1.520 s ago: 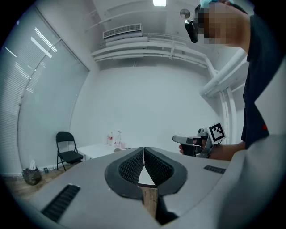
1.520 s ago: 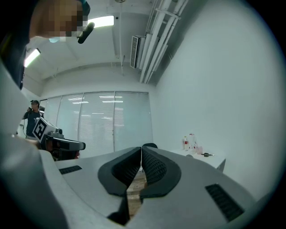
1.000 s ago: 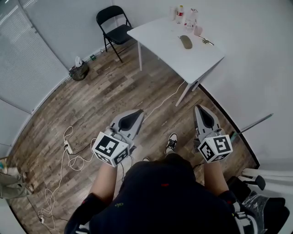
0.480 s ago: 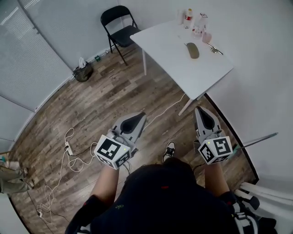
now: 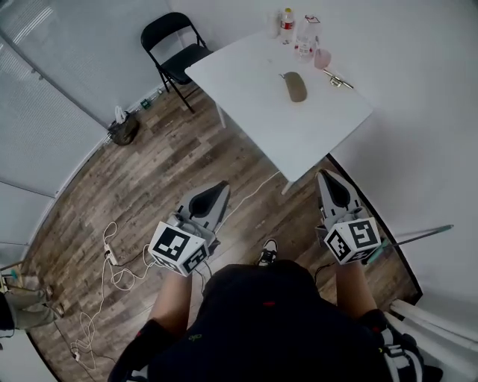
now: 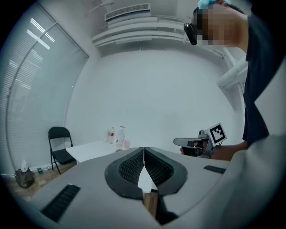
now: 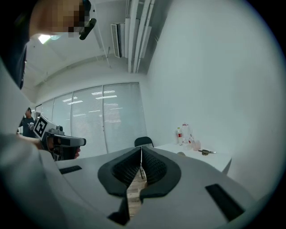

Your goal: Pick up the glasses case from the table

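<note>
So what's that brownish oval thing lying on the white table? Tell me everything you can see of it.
That is the glasses case: a long, rounded oval, olive-brown and matte, too small here to show a seam or clasp. It lies flat near the middle of the white table, its long side pointing away from the person. Only the tabletop touches it; a pink cup and bottles stand apart from it, further back.

Olive-brown glasses case (image 5: 296,86), white table (image 5: 254,89), pink cup (image 5: 323,58), black chair (image 5: 168,28), brown wood-grain floor (image 5: 157,171) (grey-streaked planks)
</note>
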A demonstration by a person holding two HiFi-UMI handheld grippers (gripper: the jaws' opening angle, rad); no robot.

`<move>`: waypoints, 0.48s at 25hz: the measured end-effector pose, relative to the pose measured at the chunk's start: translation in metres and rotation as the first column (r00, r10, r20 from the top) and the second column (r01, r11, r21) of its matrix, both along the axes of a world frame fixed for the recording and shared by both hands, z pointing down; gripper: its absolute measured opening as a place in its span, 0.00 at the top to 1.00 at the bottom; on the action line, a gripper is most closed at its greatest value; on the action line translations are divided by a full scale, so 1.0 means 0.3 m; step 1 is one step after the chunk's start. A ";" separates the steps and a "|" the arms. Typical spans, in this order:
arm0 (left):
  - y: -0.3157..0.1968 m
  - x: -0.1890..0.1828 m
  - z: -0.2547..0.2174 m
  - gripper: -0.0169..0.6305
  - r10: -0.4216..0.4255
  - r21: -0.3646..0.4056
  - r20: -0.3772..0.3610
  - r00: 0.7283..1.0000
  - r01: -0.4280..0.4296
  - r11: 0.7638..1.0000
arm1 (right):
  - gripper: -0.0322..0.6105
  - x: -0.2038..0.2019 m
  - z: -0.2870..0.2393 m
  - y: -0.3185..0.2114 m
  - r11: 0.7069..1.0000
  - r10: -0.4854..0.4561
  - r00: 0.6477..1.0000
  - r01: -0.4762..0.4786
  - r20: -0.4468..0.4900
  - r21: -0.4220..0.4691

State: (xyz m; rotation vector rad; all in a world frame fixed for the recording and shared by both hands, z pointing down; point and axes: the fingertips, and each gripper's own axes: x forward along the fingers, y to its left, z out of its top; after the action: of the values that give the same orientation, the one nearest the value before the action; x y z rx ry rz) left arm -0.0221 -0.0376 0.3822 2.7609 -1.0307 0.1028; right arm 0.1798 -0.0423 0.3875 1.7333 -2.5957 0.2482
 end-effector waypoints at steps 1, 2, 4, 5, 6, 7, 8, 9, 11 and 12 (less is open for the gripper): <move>-0.021 0.029 0.001 0.94 -0.003 -0.001 -0.001 1.000 0.003 1.000 | 0.91 0.035 0.002 -0.018 1.000 0.001 1.000 -0.001 0.001 -0.002; -0.040 0.054 0.002 0.94 -0.007 -0.002 -0.001 1.000 0.007 1.000 | 0.91 0.066 0.002 -0.033 1.000 0.000 1.000 0.000 0.000 -0.003; -0.075 0.093 0.000 0.94 -0.014 -0.002 0.001 1.000 0.014 1.000 | 0.92 0.115 0.001 -0.062 1.000 -0.001 1.000 0.001 -0.003 -0.004; -0.093 0.109 0.000 0.94 -0.016 -0.004 0.002 1.000 0.016 1.000 | 0.92 0.134 0.001 -0.079 1.000 0.000 1.000 0.000 -0.004 -0.004; -0.112 0.123 0.001 0.94 -0.016 -0.006 0.004 1.000 0.016 1.000 | 0.92 0.151 0.002 -0.099 1.000 0.002 1.000 -0.002 -0.004 -0.004; -0.129 0.136 0.002 0.94 -0.014 -0.009 0.007 1.000 0.014 1.000 | 0.91 0.165 0.003 -0.118 1.000 0.004 1.000 -0.004 -0.002 -0.004; -0.146 0.148 0.004 0.94 -0.011 -0.012 0.010 1.000 0.011 1.000 | 0.91 0.175 0.004 -0.137 1.000 0.005 1.000 -0.005 0.001 -0.004; -0.162 0.159 0.004 0.94 -0.008 -0.014 0.014 1.000 0.009 1.000 | 0.91 0.182 0.004 -0.154 1.000 0.005 1.000 -0.005 0.002 -0.003; -0.198 0.173 0.005 0.94 -0.003 -0.014 0.015 1.000 0.004 1.000 | 0.92 0.188 0.006 -0.184 1.000 0.004 1.000 -0.004 0.000 -0.003; -0.219 0.179 0.007 0.94 0.001 -0.014 0.015 1.000 -0.001 1.000 | 0.91 0.189 0.009 -0.201 1.000 0.004 1.000 -0.004 -0.003 -0.004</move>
State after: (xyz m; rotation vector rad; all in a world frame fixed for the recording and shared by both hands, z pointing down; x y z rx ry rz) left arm 0.0317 -0.1032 0.3843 2.7521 -1.0286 0.1300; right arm 0.2365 -0.1024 0.3902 1.7359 -2.5883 0.2512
